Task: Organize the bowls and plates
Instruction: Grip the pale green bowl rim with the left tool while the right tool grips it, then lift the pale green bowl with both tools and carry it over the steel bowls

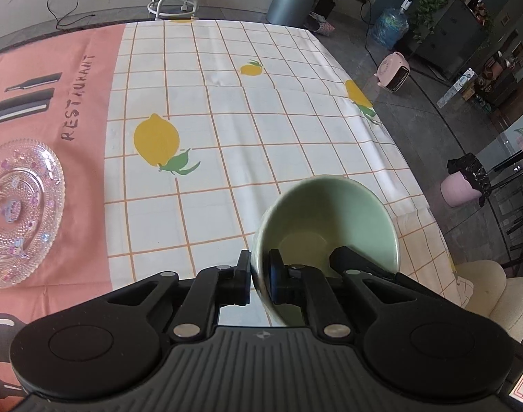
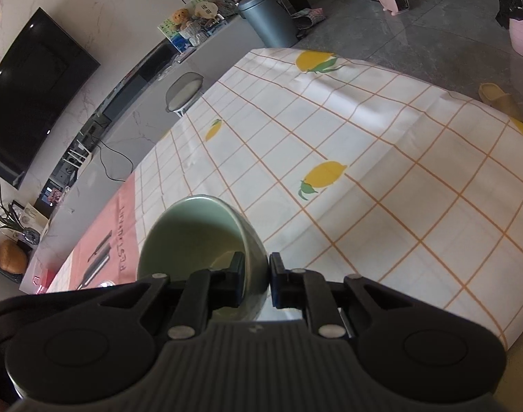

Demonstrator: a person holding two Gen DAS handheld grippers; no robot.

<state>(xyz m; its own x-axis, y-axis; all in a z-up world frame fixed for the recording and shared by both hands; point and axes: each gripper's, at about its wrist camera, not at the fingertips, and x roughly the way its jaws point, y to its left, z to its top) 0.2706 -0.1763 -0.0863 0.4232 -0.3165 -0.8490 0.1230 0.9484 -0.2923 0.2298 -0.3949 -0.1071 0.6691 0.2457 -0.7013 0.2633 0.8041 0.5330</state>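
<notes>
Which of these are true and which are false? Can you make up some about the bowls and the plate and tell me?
1. The left gripper pinches the rim of a green bowl. True.
2. The right gripper holds nothing. False: it grips a green bowl by its wall.
3. The glass plate lies on the pink cloth. True.
4. The glass plate is stacked inside a bowl. False: it lies alone.

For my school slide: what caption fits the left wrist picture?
Left gripper pinching a green bowl's rim above the lemon tablecloth.
</notes>
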